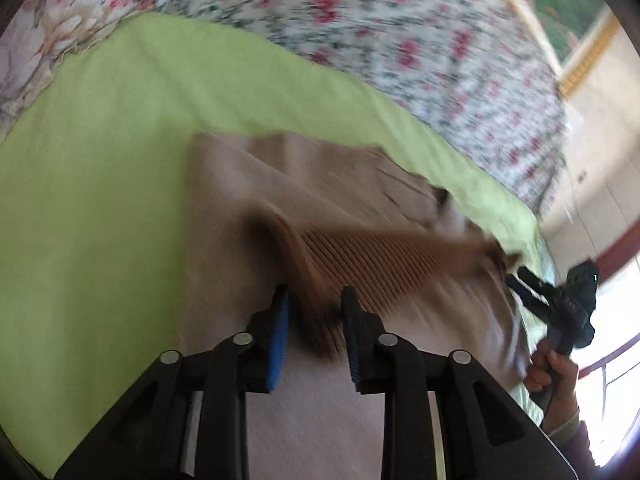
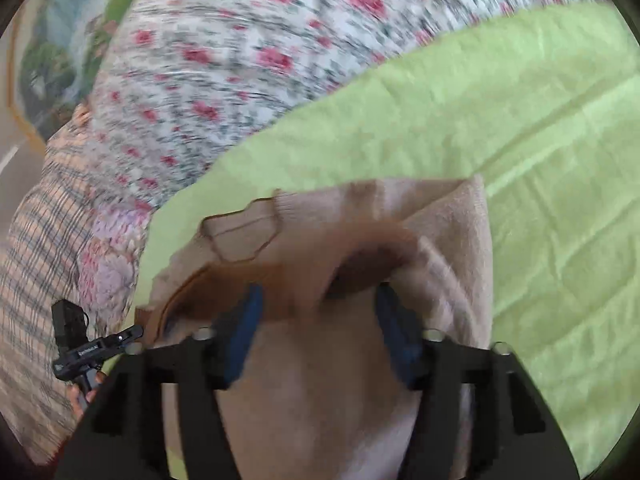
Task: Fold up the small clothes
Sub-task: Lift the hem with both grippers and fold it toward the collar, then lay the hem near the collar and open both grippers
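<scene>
I see a beige knit sweater [image 1: 304, 184] lying on the green sheet [image 1: 100, 200] of the bed, folded over on itself, floral quilt [image 1: 400, 40] beyond it. My left gripper [image 1: 316, 312] has its fingers a little apart, the ribbed hem between them; I can't tell whether the pads press on it. My right gripper [image 2: 320, 320] has its fingers wide apart, straddling a blurred brown-edged fold without gripping. A hand [image 1: 554, 376] grips the right tool's handle at the sweater's far edge.
</scene>
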Tool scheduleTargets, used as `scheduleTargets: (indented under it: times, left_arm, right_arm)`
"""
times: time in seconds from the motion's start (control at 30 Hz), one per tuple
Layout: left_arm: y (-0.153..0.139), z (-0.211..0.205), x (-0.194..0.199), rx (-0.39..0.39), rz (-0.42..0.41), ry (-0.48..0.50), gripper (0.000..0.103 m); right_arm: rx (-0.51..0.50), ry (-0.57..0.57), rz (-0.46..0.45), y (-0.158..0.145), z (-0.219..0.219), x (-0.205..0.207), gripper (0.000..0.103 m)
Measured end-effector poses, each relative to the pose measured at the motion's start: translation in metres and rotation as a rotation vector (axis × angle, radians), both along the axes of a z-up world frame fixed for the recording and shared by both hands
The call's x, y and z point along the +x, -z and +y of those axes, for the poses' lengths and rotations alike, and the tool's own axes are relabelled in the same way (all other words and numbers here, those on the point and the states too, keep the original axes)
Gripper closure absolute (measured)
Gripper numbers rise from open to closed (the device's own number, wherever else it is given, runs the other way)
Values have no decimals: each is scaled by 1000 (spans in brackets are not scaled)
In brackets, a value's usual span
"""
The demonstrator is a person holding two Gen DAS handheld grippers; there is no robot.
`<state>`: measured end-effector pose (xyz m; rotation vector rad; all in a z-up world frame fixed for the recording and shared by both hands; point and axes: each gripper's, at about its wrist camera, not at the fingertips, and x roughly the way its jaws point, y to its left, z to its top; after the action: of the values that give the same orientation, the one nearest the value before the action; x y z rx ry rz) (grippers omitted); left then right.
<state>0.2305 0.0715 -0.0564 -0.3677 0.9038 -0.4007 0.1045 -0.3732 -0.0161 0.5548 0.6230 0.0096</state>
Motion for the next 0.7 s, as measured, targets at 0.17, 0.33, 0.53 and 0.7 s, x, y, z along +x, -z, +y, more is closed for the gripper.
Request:
scheduleTargets:
  times: [0.17, 0.33, 0.53, 0.7]
  left_arm:
    - [8, -61, -30, 38, 12, 192, 69]
    - [16, -78, 1, 136, 40, 195, 70]
    - [2, -17, 59, 183, 51, -69, 73]
    - [-2, 29, 39, 75, 53, -158, 73]
  right_arm:
    - [-15, -180, 49, 11, 55, -5, 41]
    - [-197, -212, 165, 23, 69, 13, 41]
    - [-95, 138, 168, 17, -10, 5, 42]
    - [-40, 161, 93, 4, -3, -35, 41]
